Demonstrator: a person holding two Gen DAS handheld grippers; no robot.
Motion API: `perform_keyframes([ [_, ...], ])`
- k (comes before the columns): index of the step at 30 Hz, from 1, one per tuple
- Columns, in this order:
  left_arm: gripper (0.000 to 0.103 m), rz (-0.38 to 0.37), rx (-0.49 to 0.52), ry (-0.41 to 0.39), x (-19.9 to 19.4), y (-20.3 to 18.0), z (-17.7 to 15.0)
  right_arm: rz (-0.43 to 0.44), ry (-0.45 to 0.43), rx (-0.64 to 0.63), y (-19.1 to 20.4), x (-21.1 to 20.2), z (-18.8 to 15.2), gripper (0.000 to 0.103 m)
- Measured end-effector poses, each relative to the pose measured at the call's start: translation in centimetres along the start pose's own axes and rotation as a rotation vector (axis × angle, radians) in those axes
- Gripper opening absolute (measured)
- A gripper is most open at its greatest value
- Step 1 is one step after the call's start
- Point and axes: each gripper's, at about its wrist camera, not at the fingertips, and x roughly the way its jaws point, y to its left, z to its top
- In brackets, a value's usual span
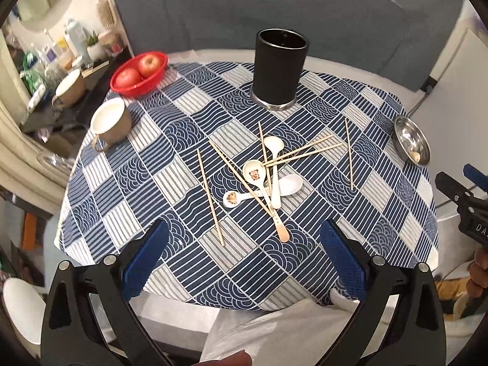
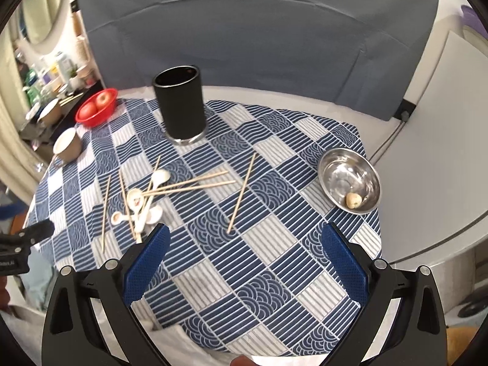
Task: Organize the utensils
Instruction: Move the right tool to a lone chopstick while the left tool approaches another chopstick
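Nearest the cameras, both grippers hang over the near edge of the table with nothing in them. Left gripper has its jaws spread wide, blue pads apart, and the right gripper is the same, wide open over bare tablecloth, the blue and grey patchwork kind.

Just past the left gripper sits the messy pile: ceramic spoons lying crossed over each other in the middle of the table, with wooden chopsticks scattered through and around them. A couple of sticks lie right across the spoons. One lone chopstick is off to the right, apart from the heap, pretty much straight ahead of the right gripper.

Over on the right edge is a steel bowl with one small pale lump in it. On the left there's a tan mug, and further back a red basket holding two apples.

Farthest back, center, stands the black utensil holder, upright, and looks empty from what I can see.
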Motion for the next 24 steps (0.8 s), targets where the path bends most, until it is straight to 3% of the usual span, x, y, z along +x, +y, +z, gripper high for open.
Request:
perform_keyframes([
  [4, 0.097, 0.047, -0.042, 0.016, 1.2, 1.5, 1.1, -0.088, -0.011, -0.005, -0.3, 0.8, 1.2, 0.095],
  [13, 0.097, 0.083, -0.098, 0.078, 4.4, 5.2, 4.0, -0.092, 0.011, -0.037, 0.8, 3.4, 3.7, 0.095],
  [24, 0.097, 0.113, -0.115, 0.183, 10.2, 7.0, 5.5, -0.135, 0.120, -0.060, 0.9, 10.0, 5.4, 0.095],
])
